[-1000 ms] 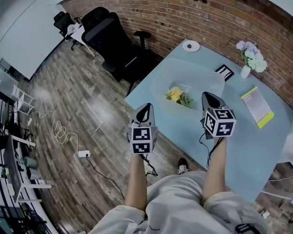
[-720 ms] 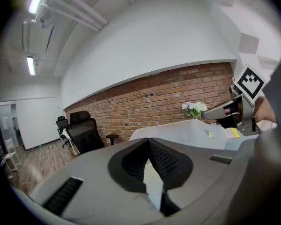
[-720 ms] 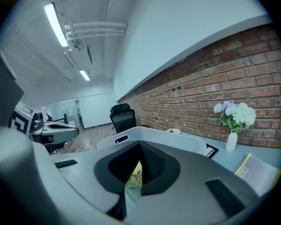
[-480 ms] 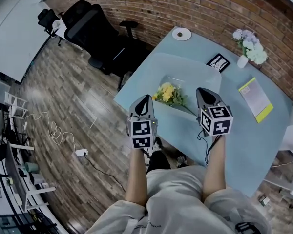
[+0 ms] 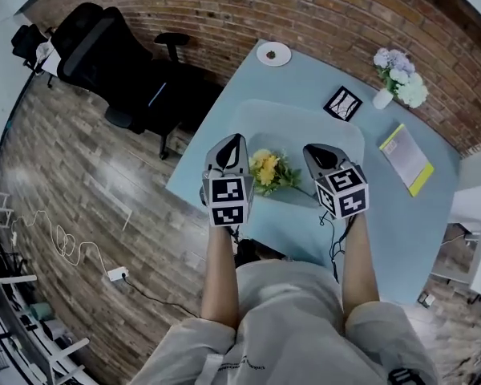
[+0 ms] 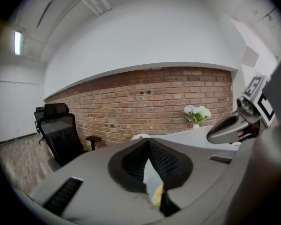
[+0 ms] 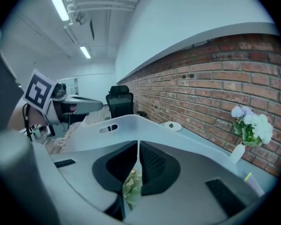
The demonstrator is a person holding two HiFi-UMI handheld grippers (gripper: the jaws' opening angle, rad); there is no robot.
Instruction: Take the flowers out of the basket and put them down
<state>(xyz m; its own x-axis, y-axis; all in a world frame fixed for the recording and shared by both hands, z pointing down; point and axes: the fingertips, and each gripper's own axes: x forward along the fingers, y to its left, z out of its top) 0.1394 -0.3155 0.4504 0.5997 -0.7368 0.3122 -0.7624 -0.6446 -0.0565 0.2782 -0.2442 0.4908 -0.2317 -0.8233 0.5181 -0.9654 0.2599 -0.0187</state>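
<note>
Bunch of yellow flowers with green leaves (image 5: 266, 170): lying on its side inside the pale, translucent plastic basket with cut-out handles (image 5: 305, 123), near the basket's front edge. It lies between the two grippers and neither one holds it.

Basket: resting on the light blue rectangular table (image 5: 433, 215), towards the corner nearest the person.

Left gripper (image 5: 234, 141): just left of the flowers, over the table's edge. Its own view shows the jaw tips together with nothing clamped; a yellow bloom (image 6: 157, 197) shows through the gap behind them.

Right gripper (image 5: 314, 152): just right of the flowers. Its jaws have just been opening and stand a narrow slit apart, pressing on nothing; green leaves (image 7: 131, 186) show below the slit.

Also on the table, well apart from the basket: a white vase of pale purple and white flowers (image 5: 397, 74), a yellow-edged booklet (image 5: 405, 157), a black-and-white card (image 5: 343, 103) and a white round saucer (image 5: 273, 53).

Surroundings: black office chairs (image 5: 104, 46) against a red brick wall (image 5: 224, 6).
</note>
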